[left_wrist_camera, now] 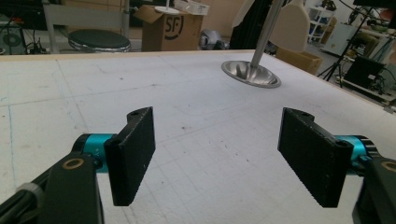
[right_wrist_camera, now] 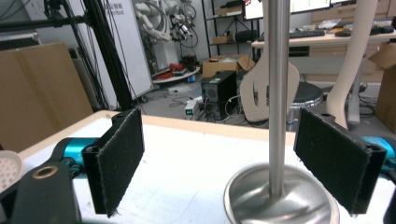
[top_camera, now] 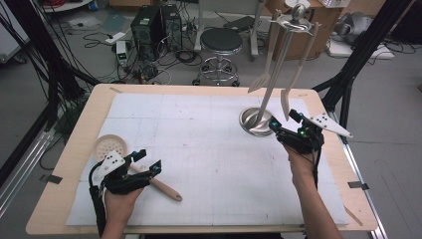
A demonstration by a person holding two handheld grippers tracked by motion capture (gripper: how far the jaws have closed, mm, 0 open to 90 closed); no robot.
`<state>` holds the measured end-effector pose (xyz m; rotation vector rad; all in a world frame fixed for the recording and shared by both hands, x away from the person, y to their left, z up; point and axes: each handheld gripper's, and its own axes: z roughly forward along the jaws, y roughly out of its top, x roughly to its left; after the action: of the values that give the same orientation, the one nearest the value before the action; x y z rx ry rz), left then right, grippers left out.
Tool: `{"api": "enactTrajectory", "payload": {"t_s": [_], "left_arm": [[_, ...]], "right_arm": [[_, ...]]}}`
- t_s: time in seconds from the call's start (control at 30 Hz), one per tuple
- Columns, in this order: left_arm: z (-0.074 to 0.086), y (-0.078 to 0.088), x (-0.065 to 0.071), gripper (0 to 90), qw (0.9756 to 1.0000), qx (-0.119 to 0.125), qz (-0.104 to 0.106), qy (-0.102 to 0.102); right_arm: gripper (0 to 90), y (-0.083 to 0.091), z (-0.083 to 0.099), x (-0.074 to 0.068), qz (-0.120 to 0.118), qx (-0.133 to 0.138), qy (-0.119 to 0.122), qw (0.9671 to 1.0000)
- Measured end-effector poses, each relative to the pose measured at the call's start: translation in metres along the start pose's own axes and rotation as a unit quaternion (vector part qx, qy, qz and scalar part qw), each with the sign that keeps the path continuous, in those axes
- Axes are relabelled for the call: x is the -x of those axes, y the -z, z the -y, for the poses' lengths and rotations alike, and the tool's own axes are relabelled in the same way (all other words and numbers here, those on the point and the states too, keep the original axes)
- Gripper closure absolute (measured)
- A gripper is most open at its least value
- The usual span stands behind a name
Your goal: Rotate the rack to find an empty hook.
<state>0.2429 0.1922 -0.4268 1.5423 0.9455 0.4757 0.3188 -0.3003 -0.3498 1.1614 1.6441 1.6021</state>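
A person sits at a wooden table (top_camera: 69,149) covered by a white gridded mat (top_camera: 199,149), a gripper in each hand. Near the table's far right stands a metal utensil rack (top_camera: 263,99), a slim pole rising from a round, dished steel base (top_camera: 255,122), with a pale slotted turner (top_camera: 266,55) and a spatula (top_camera: 293,74) hanging from its top. The right gripper (top_camera: 284,123) sits low just beside the base, on its near right, pointing toward the pole. In the right gripper view its two black jaws stand spread wide with nothing pinched; the pole (right_wrist_camera: 278,93) rises between them but farther off, clear of both pads. The left gripper (top_camera: 149,160) rests at the near left of the table, jaws also spread wide and holding nothing. Just beside it lies a pale skimmer (top_camera: 110,147), its round perforated head toward the left edge and its handle running under the gripper toward the table's middle
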Motion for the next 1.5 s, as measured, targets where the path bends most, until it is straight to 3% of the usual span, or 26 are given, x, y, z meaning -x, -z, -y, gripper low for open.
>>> {"api": "enactTrajectory", "payload": {"t_s": [0.13, 0.3, 0.57, 0.8, 1.27, 1.5], "left_arm": [[0.0, -0.002, 0.001, 28.0, 1.0, -0.005, 0.0, -0.003], [0.001, -0.003, 0.002, 28.0, 0.9999, -0.009, -0.001, -0.006], [0.002, -0.004, 0.002, 28.0, 0.9999, -0.013, -0.003, -0.007], [0.002, -0.004, 0.002, 28.0, 0.9998, -0.015, -0.006, -0.01], [0.003, -0.008, 0.004, 28.0, 0.9996, -0.023, -0.003, -0.013], [0.003, -0.009, 0.004, 28.0, 0.9995, -0.027, -0.002, -0.015]], "right_arm": [[15.5, 0.004, 0.013, 0.001, -0.001, -0.014, 0.005, 0.9999], [15.5, 0.012, 0.026, 0.006, -0.006, -0.024, -0.006, 0.9997], [15.5, 0.015, 0.051, 0.005, -0.01, -0.05, 0.004, 0.9987], [15.5, 0.017, 0.056, 0.008, -0.014, -0.05, -0.001, 0.9986], [15.3, 0.033, 0.072, 0.013, -0.025, -0.077, -0.002, 0.9968], [15.3, 0.034, 0.077, 0.013, -0.032, -0.075, -0.012, 0.9966]]}}
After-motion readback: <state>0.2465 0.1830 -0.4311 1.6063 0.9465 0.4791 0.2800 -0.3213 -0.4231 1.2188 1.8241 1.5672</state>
